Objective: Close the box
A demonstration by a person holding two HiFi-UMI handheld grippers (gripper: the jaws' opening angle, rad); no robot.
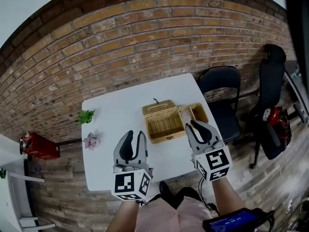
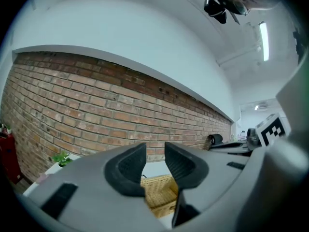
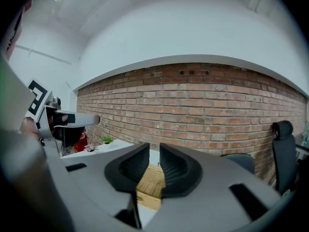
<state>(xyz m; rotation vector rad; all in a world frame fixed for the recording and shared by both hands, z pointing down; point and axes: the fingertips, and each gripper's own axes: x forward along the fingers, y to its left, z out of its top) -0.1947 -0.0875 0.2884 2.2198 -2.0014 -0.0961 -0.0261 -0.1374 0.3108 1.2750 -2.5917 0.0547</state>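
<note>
Black jaws of left gripper (image 2: 155, 151) and right gripper (image 3: 154, 151) gape narrowly, empty.

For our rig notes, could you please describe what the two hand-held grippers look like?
Both the left gripper and right gripper have light grey plastic bodies with two curved jaws lined with black ribbed pads. Each carries a white cube printed with black square markers at its rear. A thin black cable seems to trail behind the right one.
</note>
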